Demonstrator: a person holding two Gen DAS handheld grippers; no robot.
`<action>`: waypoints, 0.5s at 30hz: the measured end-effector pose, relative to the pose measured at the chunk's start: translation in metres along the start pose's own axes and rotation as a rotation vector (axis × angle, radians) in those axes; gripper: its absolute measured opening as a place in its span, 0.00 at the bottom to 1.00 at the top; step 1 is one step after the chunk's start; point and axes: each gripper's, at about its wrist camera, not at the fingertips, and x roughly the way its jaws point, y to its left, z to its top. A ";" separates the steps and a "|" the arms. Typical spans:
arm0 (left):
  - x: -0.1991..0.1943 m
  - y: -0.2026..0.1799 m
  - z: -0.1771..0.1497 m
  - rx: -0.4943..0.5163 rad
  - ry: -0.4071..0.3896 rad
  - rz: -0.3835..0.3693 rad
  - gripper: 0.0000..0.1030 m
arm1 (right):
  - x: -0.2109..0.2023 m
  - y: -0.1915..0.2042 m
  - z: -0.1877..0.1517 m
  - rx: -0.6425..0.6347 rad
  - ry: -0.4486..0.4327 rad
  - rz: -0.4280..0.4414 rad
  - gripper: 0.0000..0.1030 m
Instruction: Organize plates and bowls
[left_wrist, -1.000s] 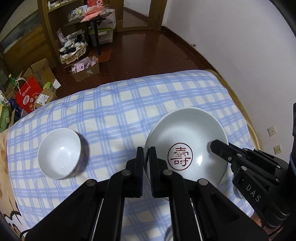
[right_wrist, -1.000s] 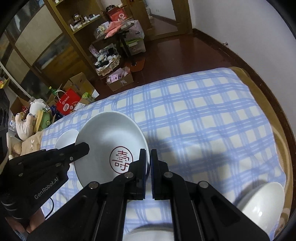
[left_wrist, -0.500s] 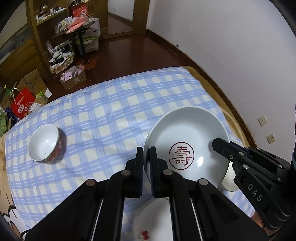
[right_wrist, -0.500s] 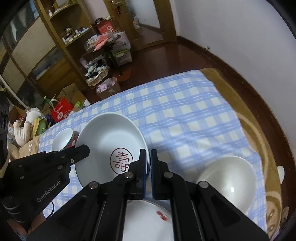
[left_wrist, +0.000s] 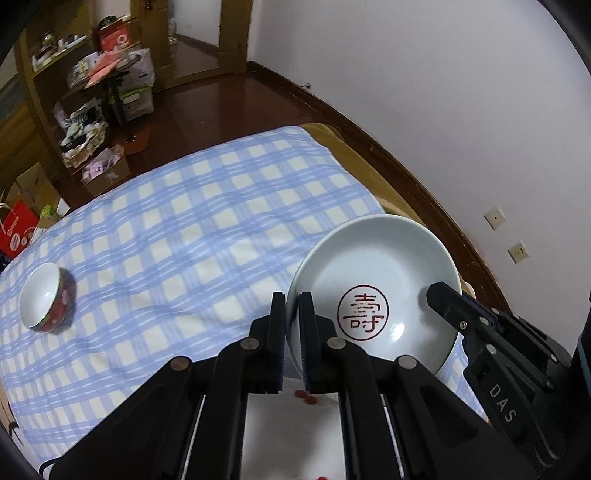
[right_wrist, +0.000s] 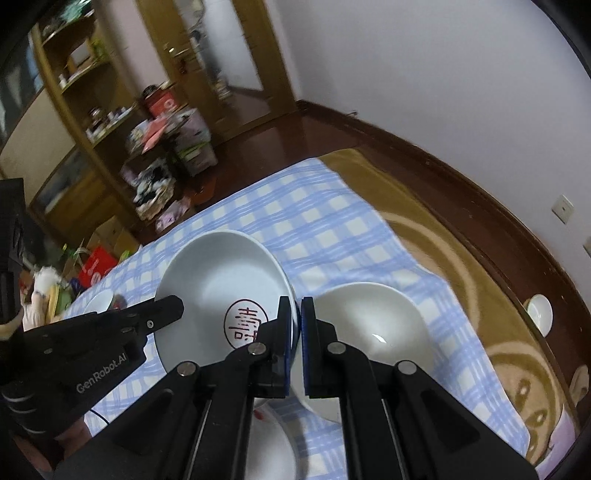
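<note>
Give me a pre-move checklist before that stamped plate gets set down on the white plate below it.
1. Left gripper shut on the stamped plate at its rim: ok.
2. Right gripper shut on the opposite rim: ok.
3. Stamped plate held tilted, not level: not ok for setting down flat.
4. White plate below lies partly hidden by the grippers; whether it sits squarely underneath: cannot tell.
5. Large white bowl stands close beside the drop spot: not ok, mind the rim.
6. Red-patterned bowl stands far off on the checked cloth: ok.
</note>
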 end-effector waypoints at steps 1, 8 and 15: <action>0.002 -0.005 0.000 0.005 0.002 -0.001 0.07 | -0.001 -0.005 -0.001 0.005 -0.004 -0.007 0.06; 0.029 -0.031 -0.001 0.028 0.064 0.007 0.09 | 0.002 -0.038 -0.013 0.082 -0.008 -0.007 0.07; 0.050 -0.050 -0.006 0.037 0.089 -0.007 0.09 | 0.006 -0.059 -0.024 0.133 -0.015 -0.043 0.07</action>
